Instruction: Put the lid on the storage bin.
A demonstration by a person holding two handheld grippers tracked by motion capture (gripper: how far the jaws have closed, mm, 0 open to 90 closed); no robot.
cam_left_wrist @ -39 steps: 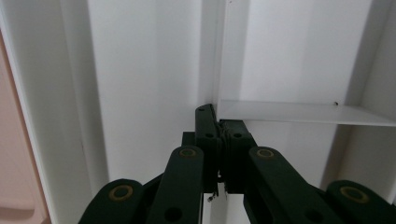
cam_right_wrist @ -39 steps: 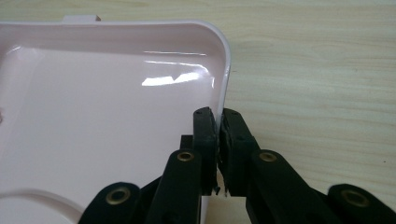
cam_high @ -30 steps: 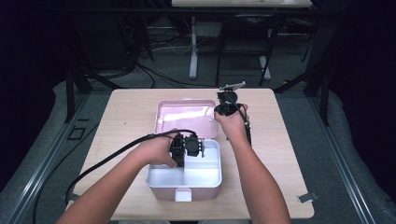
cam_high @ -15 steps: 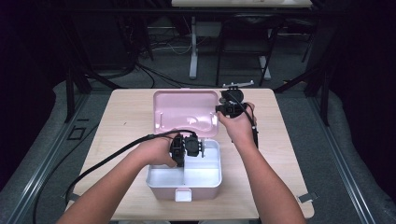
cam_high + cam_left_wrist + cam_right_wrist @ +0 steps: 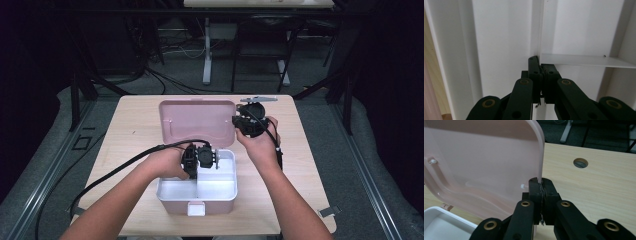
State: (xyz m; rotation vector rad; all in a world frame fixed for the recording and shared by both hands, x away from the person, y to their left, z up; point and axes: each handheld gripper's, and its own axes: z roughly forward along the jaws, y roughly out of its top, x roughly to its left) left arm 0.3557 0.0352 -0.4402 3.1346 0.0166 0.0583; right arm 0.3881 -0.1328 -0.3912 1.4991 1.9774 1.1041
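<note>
Right gripper (image 5: 541, 185) pinches pink lid (image 5: 481, 167) edge, jaws tight — lid stands raised. Left gripper (image 5: 540, 66) clamps white divider (image 5: 584, 60) inside box (image 5: 172, 202) — high view hides that grip.

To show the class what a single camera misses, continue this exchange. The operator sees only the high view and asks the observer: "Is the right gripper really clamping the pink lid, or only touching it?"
Observer: It is clamping it. In the right gripper view, the right gripper has its jaws shut on the side edge of the raised pink lid.
Operator: And the left one, down in the box?
Observer: The left gripper is shut on the white divider inside the white box.
Operator: Is anything close to the right jaws?
Observer: A small white peg sticks out of the lid's inner face, just beside them.
</note>
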